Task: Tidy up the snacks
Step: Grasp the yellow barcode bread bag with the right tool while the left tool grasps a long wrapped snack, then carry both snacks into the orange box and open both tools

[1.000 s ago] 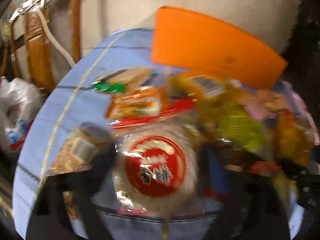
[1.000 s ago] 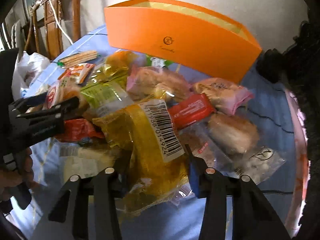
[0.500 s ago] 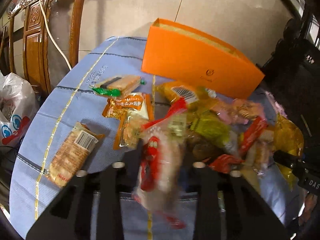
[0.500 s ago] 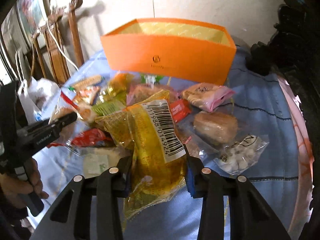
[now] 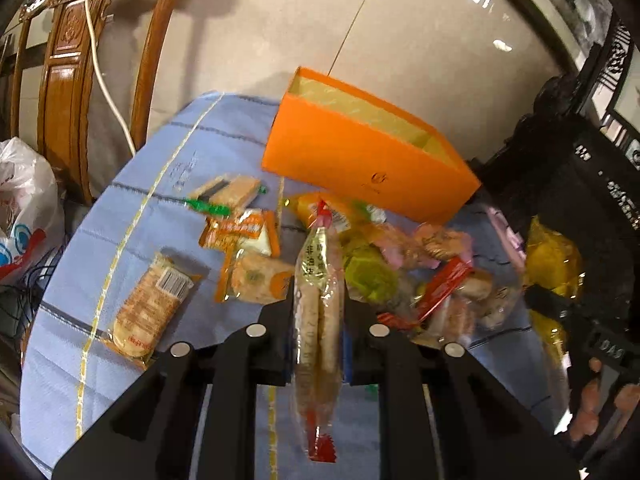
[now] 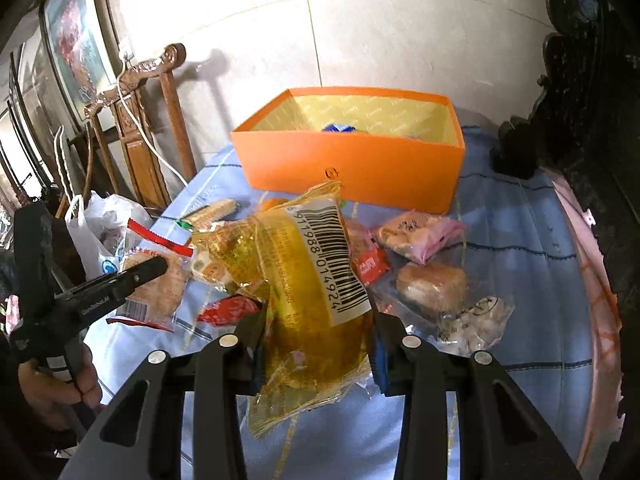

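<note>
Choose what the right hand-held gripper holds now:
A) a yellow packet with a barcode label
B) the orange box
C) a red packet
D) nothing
A: the right hand-held gripper is shut on the yellow packet, whose white barcode label faces the camera.

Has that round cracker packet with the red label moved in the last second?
Yes. Then it lay flat among the snacks on the blue tablecloth; now the left gripper holds the cracker packet edge-on, lifted clear.
</note>
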{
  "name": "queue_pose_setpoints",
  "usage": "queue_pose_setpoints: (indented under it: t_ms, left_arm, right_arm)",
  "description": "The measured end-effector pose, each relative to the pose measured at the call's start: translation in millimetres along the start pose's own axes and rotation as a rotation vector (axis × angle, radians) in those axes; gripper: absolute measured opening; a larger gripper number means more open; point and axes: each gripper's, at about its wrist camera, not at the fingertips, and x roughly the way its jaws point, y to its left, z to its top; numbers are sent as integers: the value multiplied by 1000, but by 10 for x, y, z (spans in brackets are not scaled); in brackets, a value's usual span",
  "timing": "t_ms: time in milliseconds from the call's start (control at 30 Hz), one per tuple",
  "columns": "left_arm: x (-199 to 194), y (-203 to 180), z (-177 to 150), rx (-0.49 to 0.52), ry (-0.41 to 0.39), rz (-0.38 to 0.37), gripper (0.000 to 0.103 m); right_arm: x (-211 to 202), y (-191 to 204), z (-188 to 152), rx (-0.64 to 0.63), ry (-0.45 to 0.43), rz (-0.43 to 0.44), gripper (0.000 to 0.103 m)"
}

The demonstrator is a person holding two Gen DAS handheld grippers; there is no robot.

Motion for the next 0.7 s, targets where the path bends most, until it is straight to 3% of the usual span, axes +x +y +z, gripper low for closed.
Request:
queue_pose_setpoints:
  t_ms: [167,333,533,700]
  left_arm:
    - [-170,-183,225,23,-50,-29,16]
    - [-271,-461,619,71,-108,-51,16]
    - [-281,-812,1349,124,-174,-75,15]
    - [-147,-1138,2035,184,-224,-85,16]
  right_arm:
    - [-161,21,183,-5,-48,4,39]
    - [-353,-36,587,-15,-106,-8,39]
    - [-594,-141,1349,-52,-196,-37,39]
    - [-557,-265,1929,-64,-225,-58,39]
